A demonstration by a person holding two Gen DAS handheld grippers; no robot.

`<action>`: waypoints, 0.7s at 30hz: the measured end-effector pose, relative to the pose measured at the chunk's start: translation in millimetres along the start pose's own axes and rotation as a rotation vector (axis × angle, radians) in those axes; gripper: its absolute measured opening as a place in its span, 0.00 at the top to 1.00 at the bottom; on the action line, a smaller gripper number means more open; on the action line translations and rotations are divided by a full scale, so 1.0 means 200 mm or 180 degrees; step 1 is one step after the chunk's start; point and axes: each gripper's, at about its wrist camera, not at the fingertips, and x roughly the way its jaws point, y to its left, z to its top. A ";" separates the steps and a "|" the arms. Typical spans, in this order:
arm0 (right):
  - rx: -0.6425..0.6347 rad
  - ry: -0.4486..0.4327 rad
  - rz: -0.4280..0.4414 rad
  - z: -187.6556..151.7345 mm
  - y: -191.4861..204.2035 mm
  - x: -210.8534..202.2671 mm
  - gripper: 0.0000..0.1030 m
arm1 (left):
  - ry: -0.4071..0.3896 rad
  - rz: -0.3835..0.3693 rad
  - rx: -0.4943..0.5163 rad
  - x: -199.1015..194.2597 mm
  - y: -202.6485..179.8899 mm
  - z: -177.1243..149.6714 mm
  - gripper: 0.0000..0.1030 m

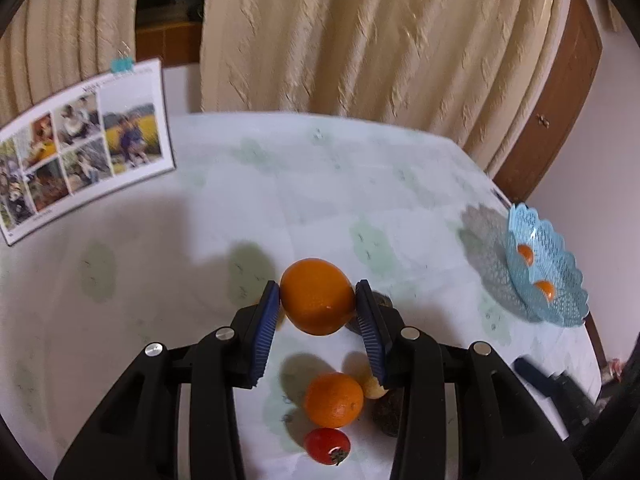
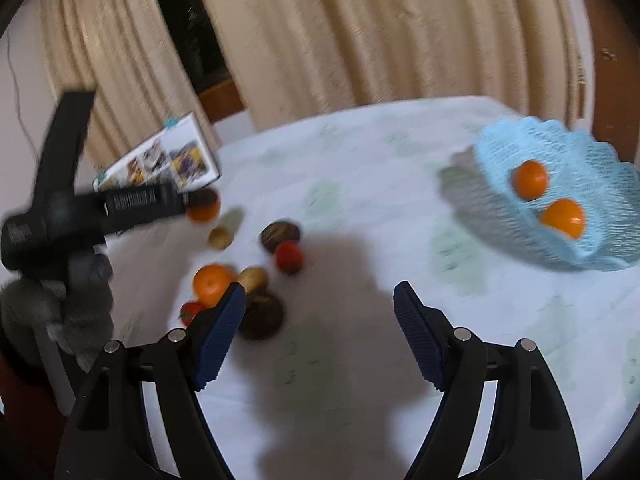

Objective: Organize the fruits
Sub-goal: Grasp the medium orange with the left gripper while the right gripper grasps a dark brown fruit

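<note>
My left gripper [image 1: 317,300] is shut on a large orange [image 1: 318,295] and holds it above the table. Below it lie a smaller orange [image 1: 334,400], a red tomato [image 1: 327,445], a pale yellow fruit [image 1: 374,387] and a dark brown fruit [image 1: 387,412]. The blue lattice basket [image 1: 560,292] holds two oranges at the right edge. My right gripper [image 2: 320,300] is open and empty above the cloth. It sees the left gripper [image 2: 192,204] with its orange [image 2: 205,209], the fruit cluster with an orange [image 2: 212,283] and a tomato [image 2: 289,256], and the basket [image 2: 592,240].
A photo calendar [image 1: 86,148] stands at the table's back left. Beige curtains [image 1: 360,40] hang behind the table. A wooden door [image 1: 560,100] is at the right. Dark objects [image 1: 556,388] lie past the table's right edge.
</note>
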 end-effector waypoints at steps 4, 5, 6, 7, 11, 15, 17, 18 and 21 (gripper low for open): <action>-0.0135 0.0182 0.0067 -0.01 0.08 0.07 0.24 | -0.0123 0.0042 -0.0034 -0.08 0.03 0.03 0.61; -0.0169 0.0233 0.0078 -0.01 0.10 0.09 0.24 | -0.0147 0.0055 -0.0033 -0.09 0.03 0.03 0.61; -0.0190 0.0269 0.0092 -0.01 0.11 0.12 0.24 | -0.0175 0.0075 -0.0034 -0.10 0.03 0.04 0.61; -0.0207 0.0304 0.0103 -0.01 0.12 0.13 0.24 | -0.0189 0.0082 -0.0038 -0.11 0.04 0.04 0.61; -0.0300 0.0430 0.0122 -0.02 0.16 0.20 0.25 | -0.0219 0.0075 -0.0052 -0.13 0.04 0.05 0.61; -0.0402 0.0560 0.0154 -0.03 0.20 0.27 0.33 | -0.0232 0.0064 -0.0052 -0.15 0.04 0.05 0.61; -0.0433 0.0606 0.0142 -0.03 0.21 0.29 0.36 | -0.0229 0.0065 -0.0056 -0.14 0.04 0.05 0.61; -0.0442 0.0608 0.0140 -0.03 0.21 0.29 0.36 | -0.0229 0.0065 -0.0055 -0.15 0.04 0.05 0.61; -0.0493 0.0628 0.0135 -0.02 0.21 0.31 0.46 | -0.0221 0.0071 -0.0057 -0.14 0.04 0.05 0.61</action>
